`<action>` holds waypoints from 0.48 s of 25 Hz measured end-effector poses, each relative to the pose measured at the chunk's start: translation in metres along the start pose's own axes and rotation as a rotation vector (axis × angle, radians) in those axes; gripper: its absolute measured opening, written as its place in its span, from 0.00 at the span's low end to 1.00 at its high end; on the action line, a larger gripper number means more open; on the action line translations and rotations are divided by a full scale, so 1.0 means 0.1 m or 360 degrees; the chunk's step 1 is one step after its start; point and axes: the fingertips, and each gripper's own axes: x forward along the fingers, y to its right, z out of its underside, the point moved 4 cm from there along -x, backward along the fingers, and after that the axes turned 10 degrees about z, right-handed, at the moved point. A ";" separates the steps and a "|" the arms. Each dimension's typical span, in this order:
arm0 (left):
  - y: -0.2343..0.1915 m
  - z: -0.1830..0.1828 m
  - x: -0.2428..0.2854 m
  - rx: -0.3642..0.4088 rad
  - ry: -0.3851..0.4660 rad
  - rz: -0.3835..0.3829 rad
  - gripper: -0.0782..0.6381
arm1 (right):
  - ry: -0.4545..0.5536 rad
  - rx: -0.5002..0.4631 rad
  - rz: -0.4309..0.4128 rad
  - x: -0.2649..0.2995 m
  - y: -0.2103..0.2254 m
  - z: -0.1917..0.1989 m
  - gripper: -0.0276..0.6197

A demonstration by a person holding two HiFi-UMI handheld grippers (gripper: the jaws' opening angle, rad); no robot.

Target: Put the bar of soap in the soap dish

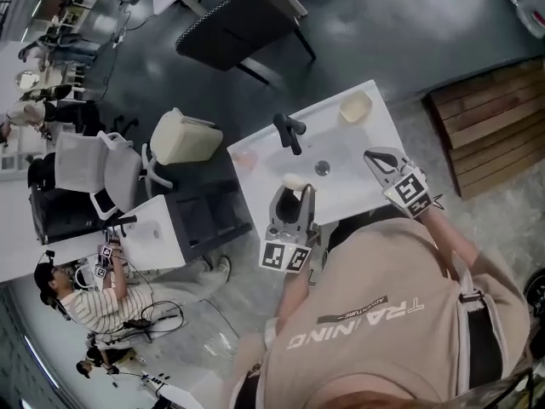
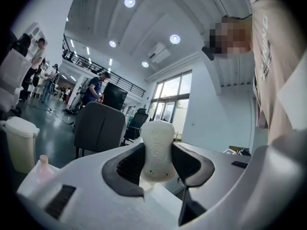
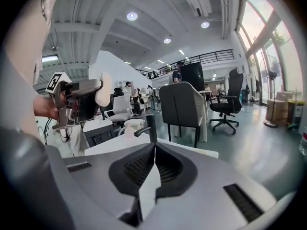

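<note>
A pale cream bar of soap (image 1: 294,181) stands upright between the jaws of my left gripper (image 1: 295,192), which is shut on it above the near edge of the white sink counter (image 1: 375,181). In the left gripper view the soap (image 2: 157,150) fills the gap between the black pads. The beige soap dish (image 1: 356,106) sits at the far right corner of the counter, well beyond both grippers. My right gripper (image 1: 381,157) hovers over the counter's right side, shut with nothing in it (image 3: 154,164). From the right gripper view, the left gripper (image 3: 76,102) with the soap (image 3: 104,89) is at the left.
A black faucet (image 1: 289,132) stands at the back of the basin, with the drain (image 1: 322,167) in front of it. A pink bottle (image 1: 243,160) is at the counter's left edge. A cream bin (image 1: 183,136) and a grey chair (image 1: 243,24) stand beyond; a wooden pallet (image 1: 490,122) lies at the right.
</note>
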 end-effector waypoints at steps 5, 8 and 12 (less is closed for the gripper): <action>-0.30 0.02 0.23 -0.0076 -0.0026 0.0216 0.35 | 0.0024 0.0068 0.0216 0.08 -0.01 -0.19 0.06; -0.37 0.05 0.37 -0.0065 -0.0073 0.0358 0.35 | 0.0034 0.0096 0.0328 0.08 -0.03 -0.26 0.06; -0.39 0.09 0.56 -0.0113 -0.0111 0.0530 0.35 | 0.0065 0.0072 0.0451 0.02 -0.04 -0.43 0.06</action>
